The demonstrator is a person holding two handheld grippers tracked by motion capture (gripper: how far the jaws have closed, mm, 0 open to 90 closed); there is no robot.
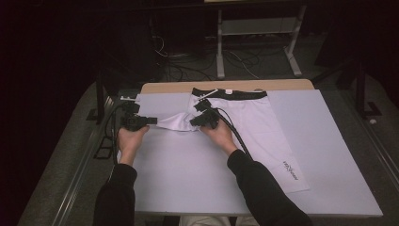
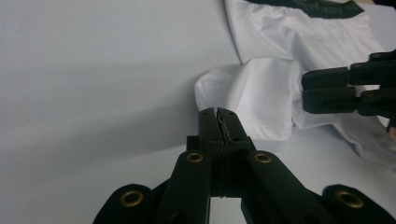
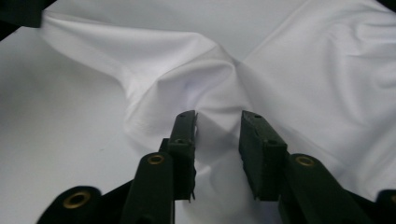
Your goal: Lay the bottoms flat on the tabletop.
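A white garment [image 1: 249, 122] with a black waistband [image 1: 235, 94] lies spread on the white-covered table [image 1: 197, 174]. Its left part is drawn out into a raised point. My left gripper [image 1: 154, 121] is at that point, jaws shut [image 2: 218, 114] on the hem of the garment [image 2: 261, 93]. My right gripper [image 1: 194, 122] sits a little to the right of it. Its jaws [image 3: 218, 119] stand apart over a bunched fold of the garment [image 3: 303, 70] that rises between them without being pinched. The right gripper [image 2: 306, 91] also appears in the left gripper view, against the cloth.
A small dark logo [image 1: 291, 170] marks the garment's near right end. The table's wooden back edge [image 1: 226, 86] shows behind the cover. Beyond it stand a metal frame [image 1: 256, 28] and loose cables [image 1: 188, 66] on the floor.
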